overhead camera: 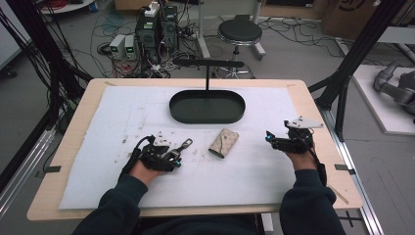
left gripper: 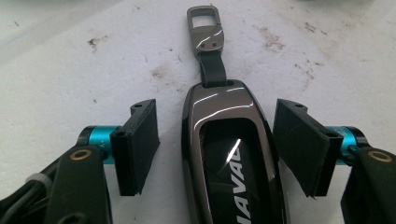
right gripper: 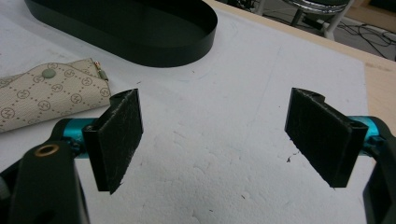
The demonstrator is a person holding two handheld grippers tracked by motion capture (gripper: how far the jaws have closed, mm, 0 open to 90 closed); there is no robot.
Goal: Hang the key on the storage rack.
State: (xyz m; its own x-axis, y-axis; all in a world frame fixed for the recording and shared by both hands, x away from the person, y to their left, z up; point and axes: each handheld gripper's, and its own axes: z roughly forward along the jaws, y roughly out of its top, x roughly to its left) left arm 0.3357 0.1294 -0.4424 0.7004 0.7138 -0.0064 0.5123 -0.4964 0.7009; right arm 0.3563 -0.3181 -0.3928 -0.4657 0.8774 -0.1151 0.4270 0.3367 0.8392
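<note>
While our left gripper (left gripper: 212, 154) stands open astride the key fob (left gripper: 231, 154), untouched, we likely square both pads before closing; right gripper (right gripper: 233, 140), three o'clock, gapes empty.

The key fob (left gripper: 231, 158) showed glossy dark metal with a matt strap. The pouch (right gripper: 44, 95) appeared as printed beige cloth. White matt foam sheet (overhead camera: 274, 171), rough and stained, covered the pale wood surface (overhead camera: 318, 105).
</note>
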